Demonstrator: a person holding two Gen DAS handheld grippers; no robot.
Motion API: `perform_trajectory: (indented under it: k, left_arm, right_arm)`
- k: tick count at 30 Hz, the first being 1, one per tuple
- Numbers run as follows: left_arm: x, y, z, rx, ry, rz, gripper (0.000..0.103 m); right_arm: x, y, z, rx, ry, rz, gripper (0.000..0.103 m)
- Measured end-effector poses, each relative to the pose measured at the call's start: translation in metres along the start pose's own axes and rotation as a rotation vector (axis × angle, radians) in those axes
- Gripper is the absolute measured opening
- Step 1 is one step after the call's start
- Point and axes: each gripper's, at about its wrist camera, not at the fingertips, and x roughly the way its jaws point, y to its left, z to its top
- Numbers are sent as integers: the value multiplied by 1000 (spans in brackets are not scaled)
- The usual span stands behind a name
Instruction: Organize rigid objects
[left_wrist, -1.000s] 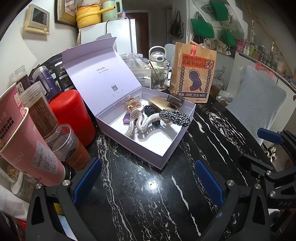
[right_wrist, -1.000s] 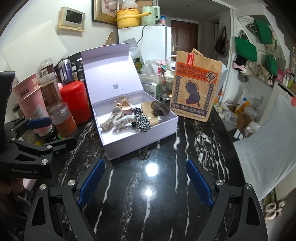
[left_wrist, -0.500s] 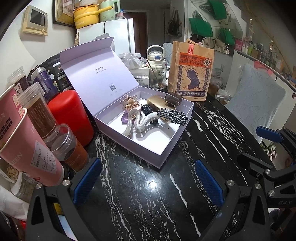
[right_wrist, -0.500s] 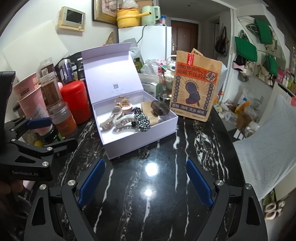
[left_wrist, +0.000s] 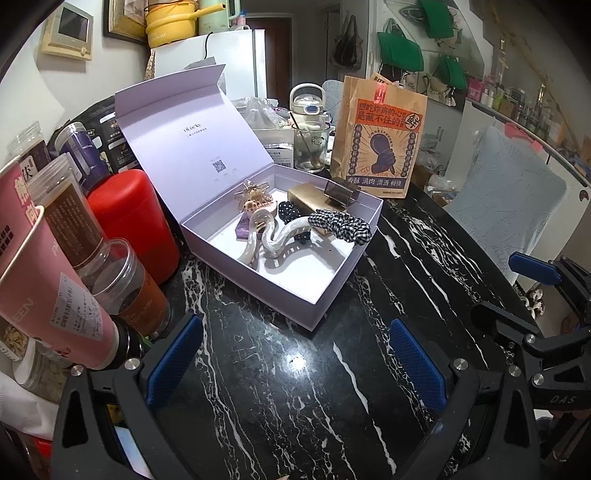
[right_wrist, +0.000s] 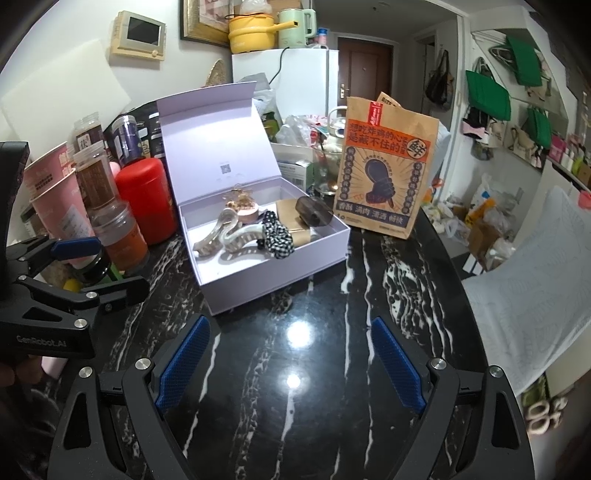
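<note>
A lilac gift box (left_wrist: 317, 295) (right_wrist: 295, 258) stands with its lid raised on the black marble table (left_wrist: 280, 406) (right_wrist: 295, 406). Inside lie a pearly white claw clip (left_wrist: 273, 236) (right_wrist: 236, 236), a checked scrunchie (left_wrist: 343, 225) (right_wrist: 277, 236), a gold clip (left_wrist: 310, 197), a smoky dark clip (left_wrist: 341, 192) (right_wrist: 314, 210) and a golden flower clip (left_wrist: 253, 195) (right_wrist: 238, 201). My left gripper (left_wrist: 291, 360) hovers open over bare table just in front of the box. Over the table to the right of it, my right gripper (right_wrist: 291, 363) is open too, nothing between its fingers.
A red canister (left_wrist: 136, 221) (right_wrist: 146, 199), jars (left_wrist: 125, 288) and pink cups (left_wrist: 44, 295) crowd the left side. A brown paper bag (left_wrist: 380, 136) (right_wrist: 384, 166) stands behind the box at the right. A glass mug (left_wrist: 310, 147) sits behind it. The table's edge curves away on the right.
In the left wrist view the scene has slid slightly down and right. Nothing in the box has moved, and both grippers stay open.
</note>
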Motion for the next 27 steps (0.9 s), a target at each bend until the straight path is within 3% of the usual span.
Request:
perform_trajectory:
  k: [16,27]
  left_arm:
    - [7,-1,-1,19,14,42,103]
    - [16,-3,-3,22,35,33,103]
  right_arm:
    - [3,-3,-2,3,10,-13,90]
    - [9,-6,-3,11,26,-18,90]
